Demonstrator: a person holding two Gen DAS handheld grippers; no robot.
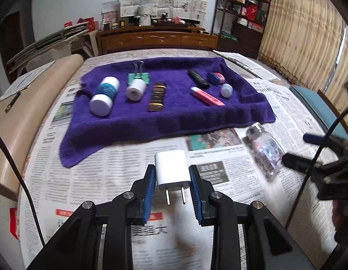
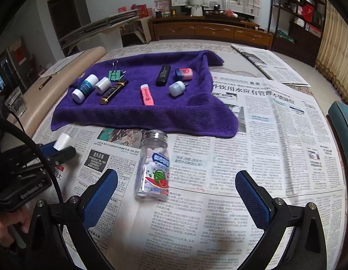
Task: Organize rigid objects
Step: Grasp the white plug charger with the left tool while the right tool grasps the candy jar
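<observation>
My left gripper (image 1: 172, 180) is shut on a white USB charger (image 1: 172, 168), prongs toward the camera, held just above the newspaper; it also shows in the right wrist view (image 2: 64, 142). My right gripper (image 2: 176, 191) is open and empty, with a clear candy bottle (image 2: 153, 164) lying on the newspaper between and ahead of its fingers; the bottle also shows in the left wrist view (image 1: 262, 150). A purple towel (image 2: 151, 112) carries a blue-white bottle (image 2: 83, 87), a white cap (image 2: 103, 85), a green binder clip (image 2: 115, 75), a brown tube (image 2: 114, 91), a pink highlighter (image 2: 147, 95) and a black stick (image 2: 163, 75).
A blue-pink case (image 2: 184, 73) and a small white plug (image 2: 177, 88) also lie on the towel. Newspaper (image 2: 264, 135) covers the table. A beige roll (image 1: 27, 103) runs along the left edge. A glass (image 2: 16, 103) stands at far left. A wooden cabinet (image 2: 207, 30) stands behind.
</observation>
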